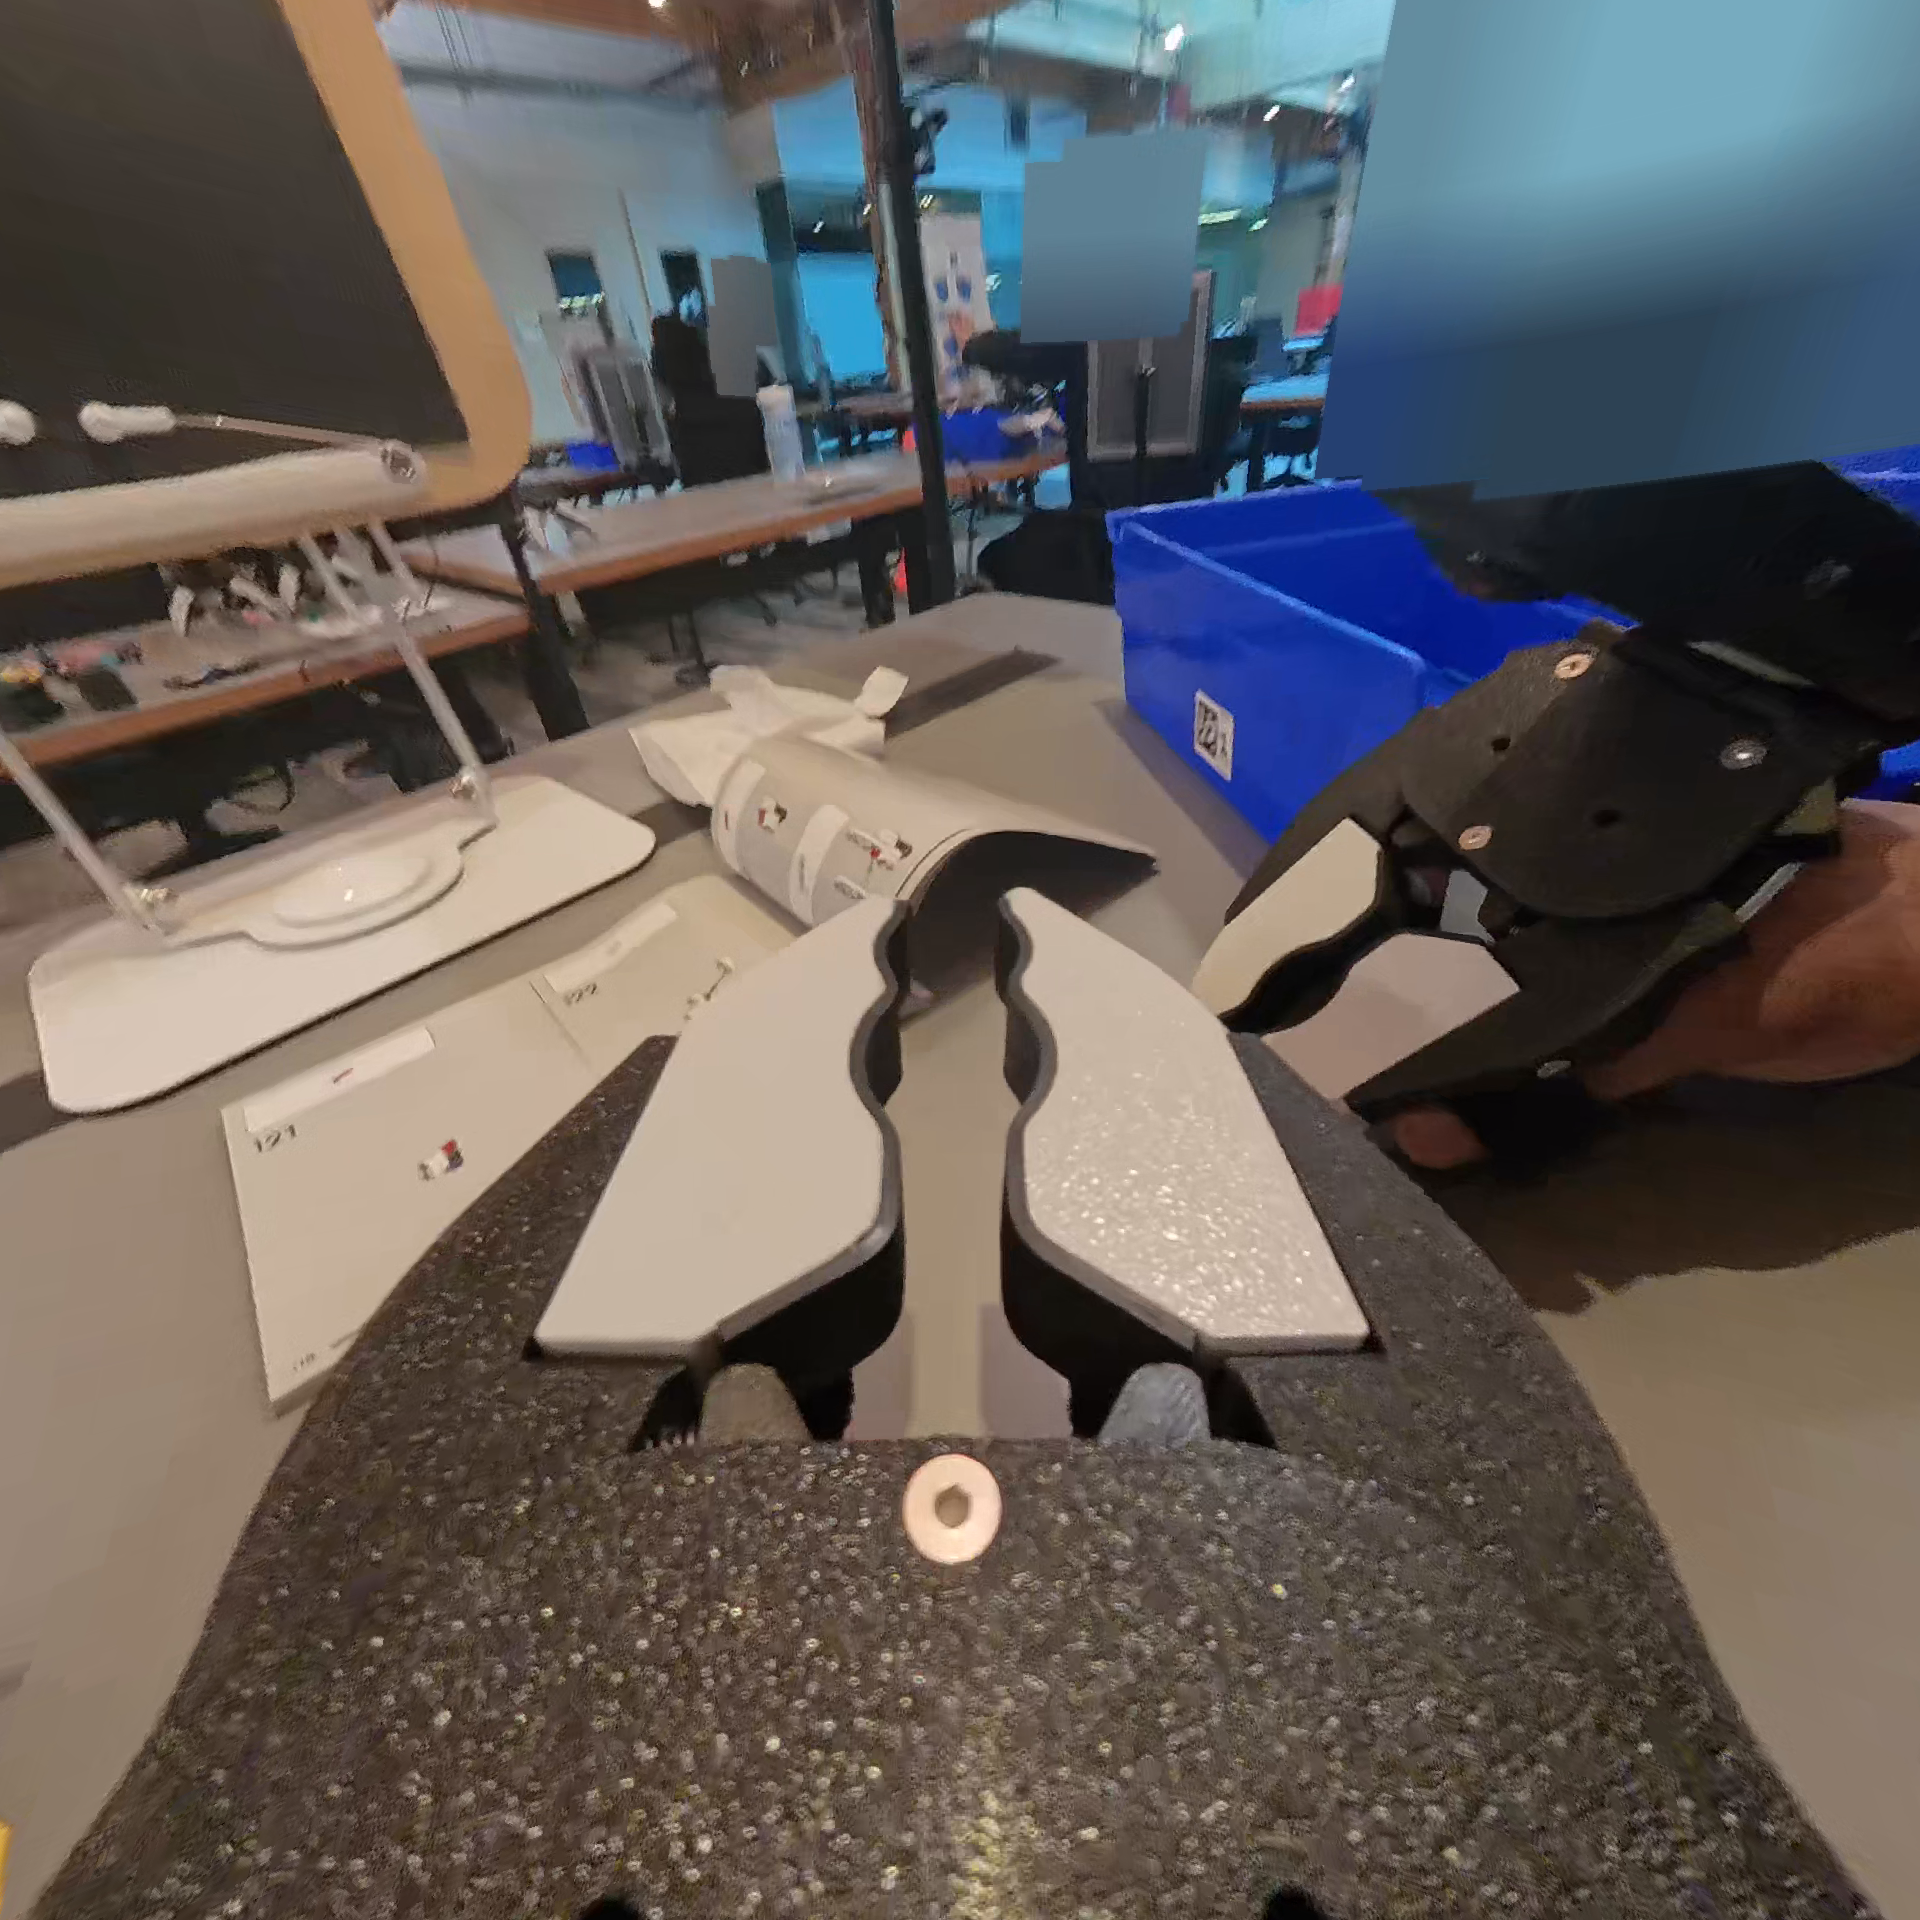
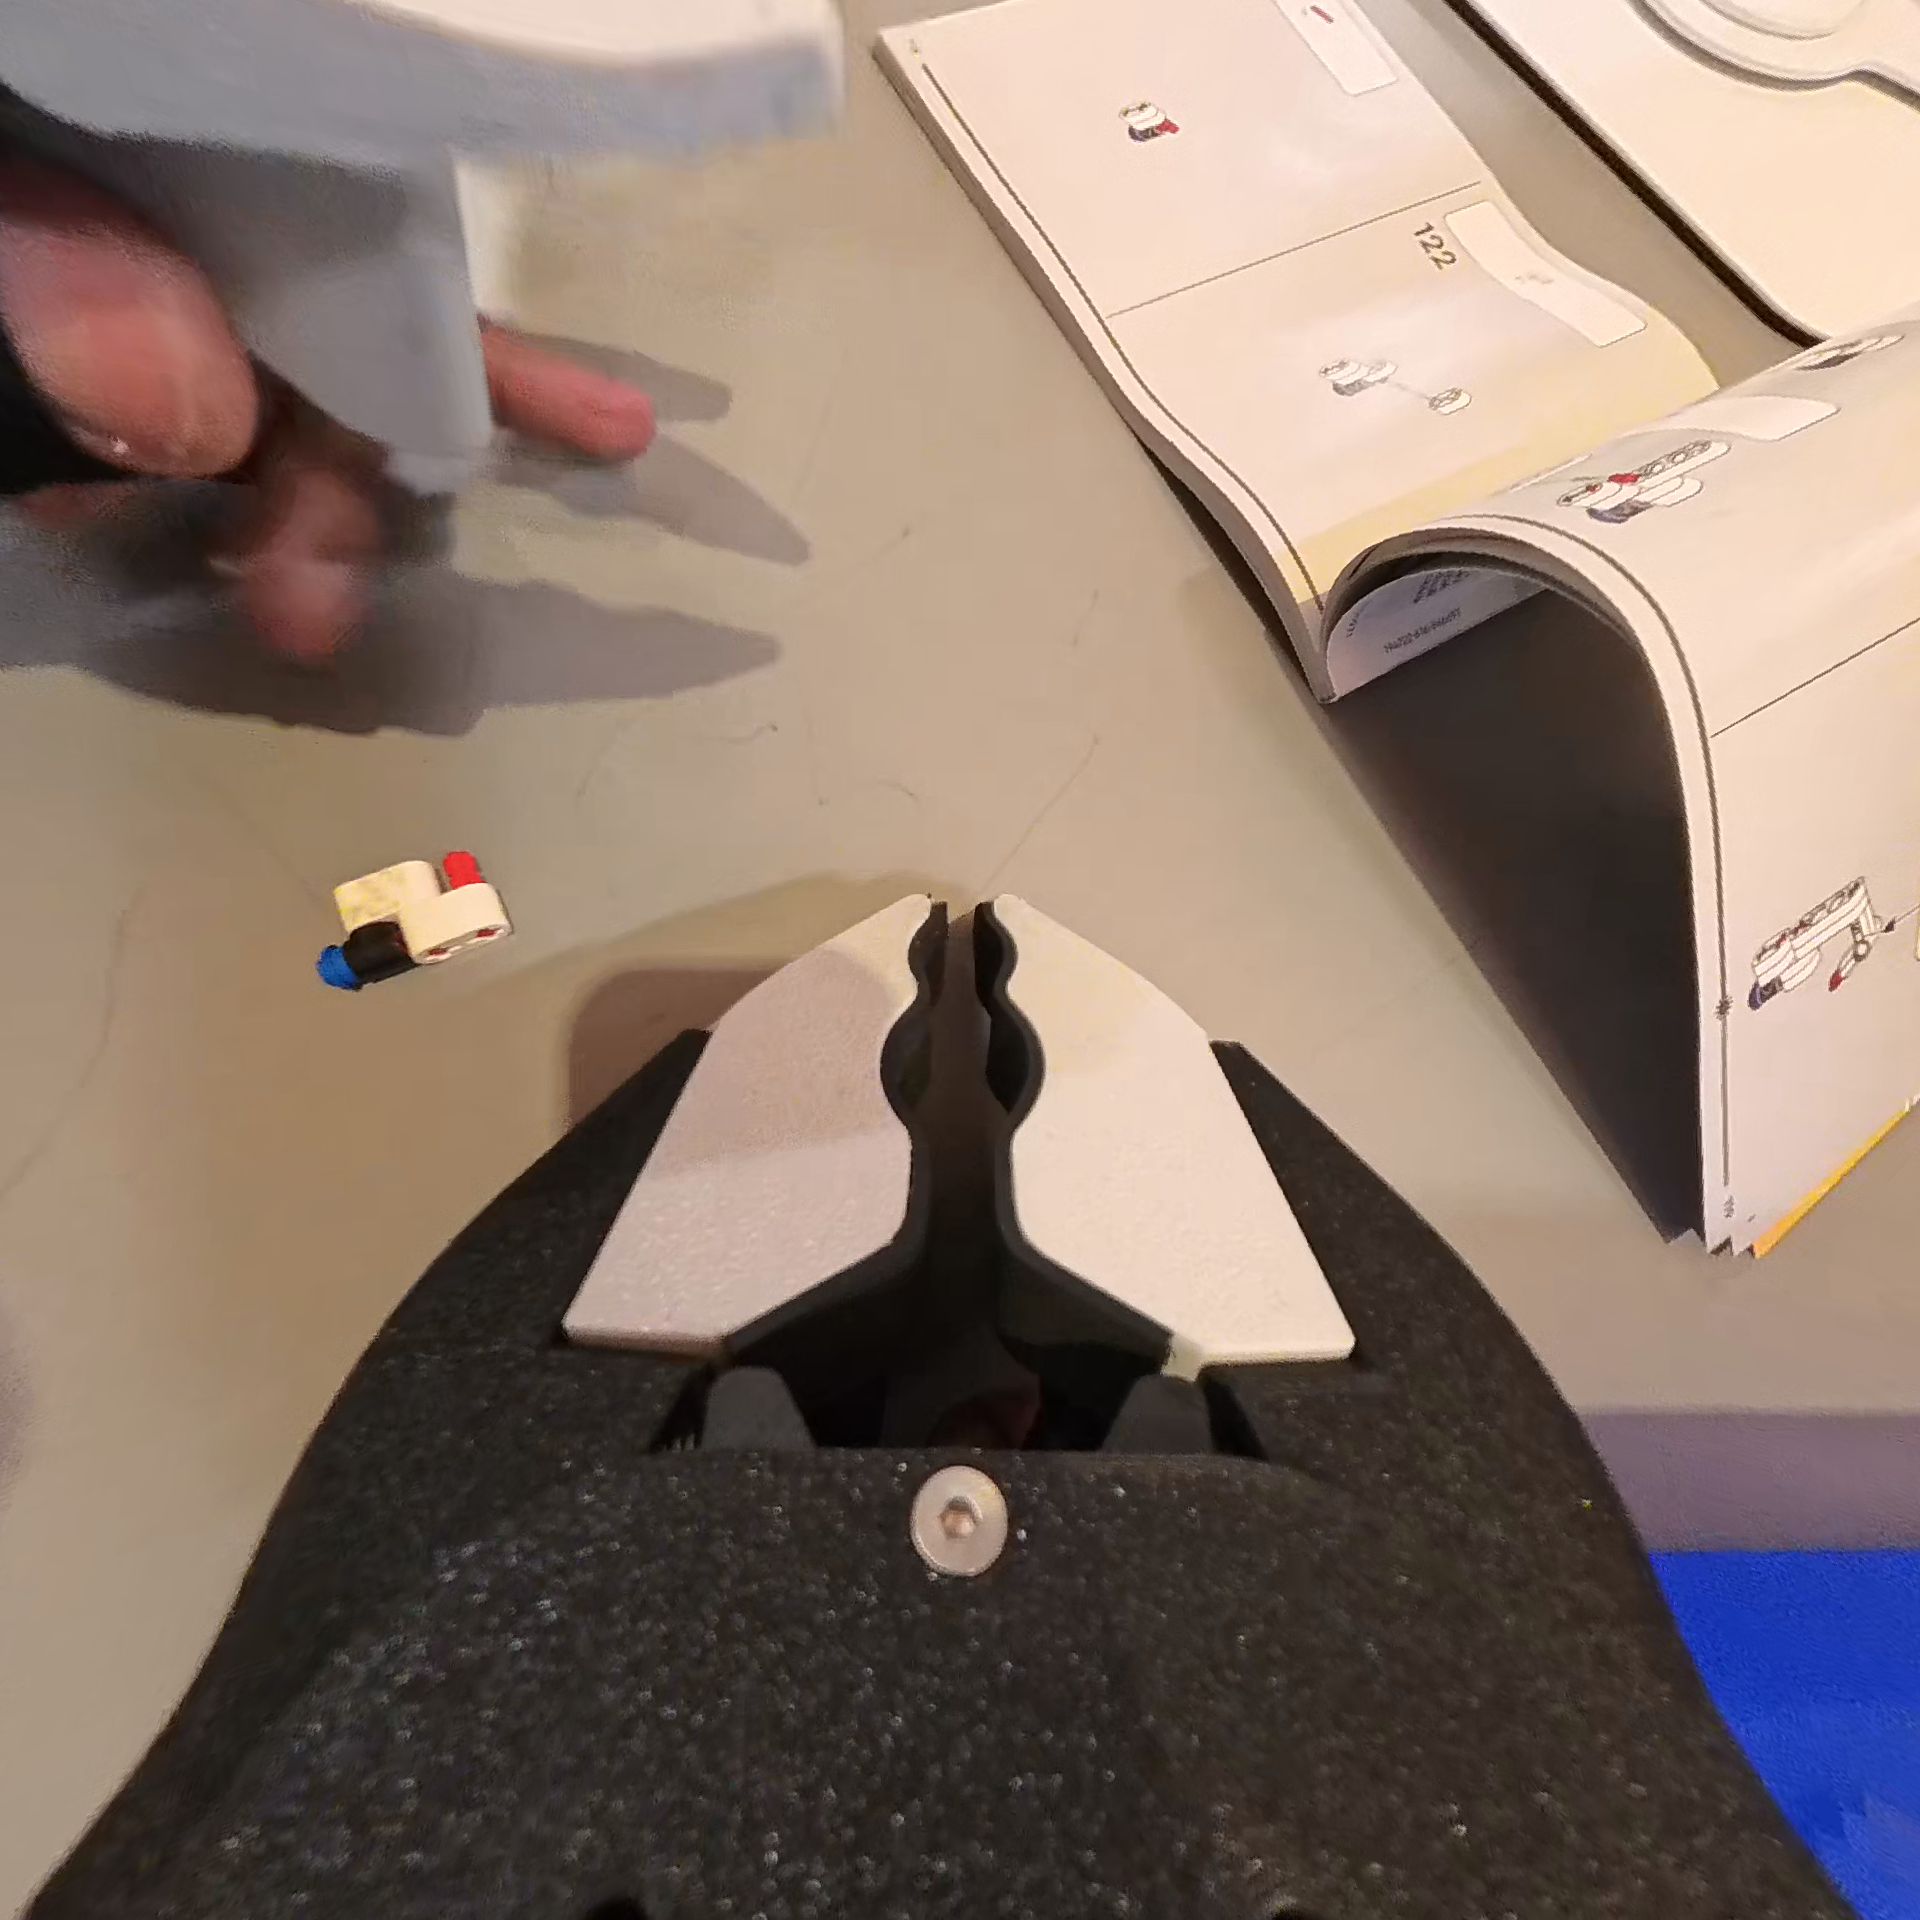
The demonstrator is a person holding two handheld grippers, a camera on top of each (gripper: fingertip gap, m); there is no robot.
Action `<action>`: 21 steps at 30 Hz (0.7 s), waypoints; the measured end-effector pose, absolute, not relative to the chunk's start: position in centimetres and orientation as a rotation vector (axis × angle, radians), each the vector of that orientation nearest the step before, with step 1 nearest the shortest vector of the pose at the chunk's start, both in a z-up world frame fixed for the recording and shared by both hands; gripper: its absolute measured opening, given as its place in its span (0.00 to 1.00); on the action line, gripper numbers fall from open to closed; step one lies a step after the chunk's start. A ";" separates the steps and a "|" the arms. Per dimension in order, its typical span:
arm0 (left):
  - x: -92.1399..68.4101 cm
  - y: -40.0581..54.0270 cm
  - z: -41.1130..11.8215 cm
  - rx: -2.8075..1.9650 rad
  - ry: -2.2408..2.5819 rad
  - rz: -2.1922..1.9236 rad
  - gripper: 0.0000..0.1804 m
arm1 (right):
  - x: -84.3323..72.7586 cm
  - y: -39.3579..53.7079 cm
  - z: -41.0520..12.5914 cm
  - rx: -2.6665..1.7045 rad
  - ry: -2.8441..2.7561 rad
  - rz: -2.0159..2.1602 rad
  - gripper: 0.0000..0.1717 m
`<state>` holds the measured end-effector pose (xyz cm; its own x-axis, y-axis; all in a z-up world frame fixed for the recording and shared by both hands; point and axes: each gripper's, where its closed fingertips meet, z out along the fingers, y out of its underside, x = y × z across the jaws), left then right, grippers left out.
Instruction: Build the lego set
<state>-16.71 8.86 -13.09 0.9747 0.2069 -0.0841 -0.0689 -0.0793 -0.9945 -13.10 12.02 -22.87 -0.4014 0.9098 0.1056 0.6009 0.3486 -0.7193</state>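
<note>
I am holding my left claw (image 1: 951,914) narrow, its two fingers a small way apart with nothing between them, and it is hovering over the grey table (image 2: 831,727) with the tips pointing at the open instruction booklet (image 1: 416,1195). The booklet's curled-over pages (image 1: 935,821) are arching up at 12 o'clock, just beyond the tips and not touching them, and its flat pages are lying at 9 o'clock. A white stand (image 1: 312,935) with a clear strut is sitting farther off at 10 o'clock, and a blue bin (image 1: 1247,644) is standing at 1 o'clock. I am holding my right claw (image 2: 961,914) nearly closed, with only a sliver showing between the tips and nothing in it that I can see. It is sitting low over bare table at 3 o'clock of the left one. The thing lying nearest to it is a small brick assembly (image 2: 416,920), made of white pieces with red, black and blue pins, resting on the table at 9 o'clock of its tips, near but clearly apart from them. The booklet is lying at 1 to 2 o'clock of the right claw. My left hand (image 2: 156,364) is showing at 10 o'clock in that view, too blurred to make out more.
</note>
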 end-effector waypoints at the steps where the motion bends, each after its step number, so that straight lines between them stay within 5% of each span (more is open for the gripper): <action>1: -16.6 8.9 -13.0 -1.626 -0.093 0.225 0.07 | -13.1 12.0 -22.9 -1.317 -2.121 0.824 0.03; 21: -15.9 9.6 -17.0 -1.891 -0.091 0.229 0.16 | -12.7 11.9 -22.3 -1.312 -2.098 0.906 0.06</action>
